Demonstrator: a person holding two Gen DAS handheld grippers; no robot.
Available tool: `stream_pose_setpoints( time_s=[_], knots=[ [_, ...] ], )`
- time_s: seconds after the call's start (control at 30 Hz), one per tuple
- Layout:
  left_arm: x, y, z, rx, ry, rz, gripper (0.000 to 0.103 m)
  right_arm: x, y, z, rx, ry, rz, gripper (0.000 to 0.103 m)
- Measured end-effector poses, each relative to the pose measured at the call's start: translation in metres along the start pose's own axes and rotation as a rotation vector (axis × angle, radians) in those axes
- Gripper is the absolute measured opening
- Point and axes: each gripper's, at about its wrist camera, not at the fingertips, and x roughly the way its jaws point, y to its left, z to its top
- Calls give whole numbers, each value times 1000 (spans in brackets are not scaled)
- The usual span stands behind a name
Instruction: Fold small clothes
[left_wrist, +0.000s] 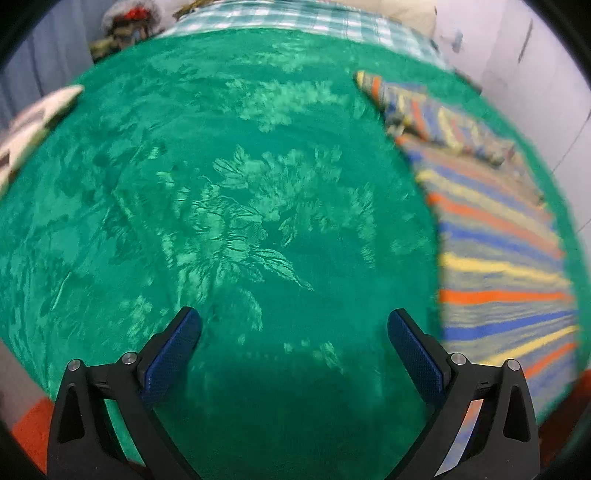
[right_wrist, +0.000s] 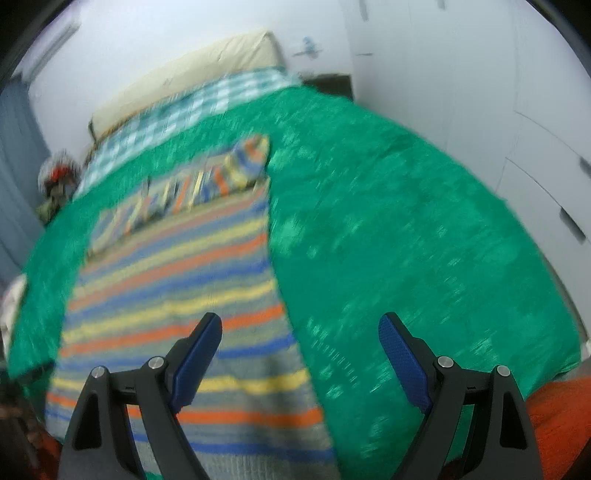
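A striped knit garment (right_wrist: 177, 295), with grey, blue, yellow and orange bands, lies flat on a green patterned bedspread (right_wrist: 406, 240). Its far end is folded over into a narrow band (right_wrist: 207, 188). In the left wrist view the same garment (left_wrist: 506, 266) runs down the right side. My left gripper (left_wrist: 293, 325) is open above bare bedspread (left_wrist: 221, 184), left of the garment, with nothing between its fingers. My right gripper (right_wrist: 300, 328) is open too, straddling the garment's right edge above it: the left finger over the stripes, the right over the bedspread.
A checked teal-and-white cloth (right_wrist: 177, 110) and a cream pillow (right_wrist: 192, 70) lie at the far end of the bed. A white cloth (left_wrist: 33, 125) sits at the left edge. White walls (right_wrist: 480, 92) stand close on the right. Orange fabric (right_wrist: 554, 417) shows below the bedspread.
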Motion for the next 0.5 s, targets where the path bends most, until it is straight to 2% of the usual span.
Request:
stream_pose_setpoints(
  time_s=[0.1, 0.23, 0.3, 0.37, 0.47, 0.5],
  knots=[
    [-16, 4, -7, -23, 26, -111, 101, -14, -24, 21, 54, 23, 28, 86],
    [-14, -20, -31, 43, 125, -196, 98, -14, -34, 25, 34, 188, 117, 86],
    [-13, -39, -40, 105, 148, -212, 78, -9, -27, 14, -32, 310, 156, 86],
    [-14, -53, -45, 141, 169, -232, 69, -3, -21, -1, -95, 428, 189, 86],
    [-7, -69, -51, 161, 228, -242, 60, 10, -15, -18, -173, 549, 167, 84],
    [-1, -76, -53, 193, 252, -198, 42, 13, -15, -23, -192, 565, 143, 83]
  ],
)
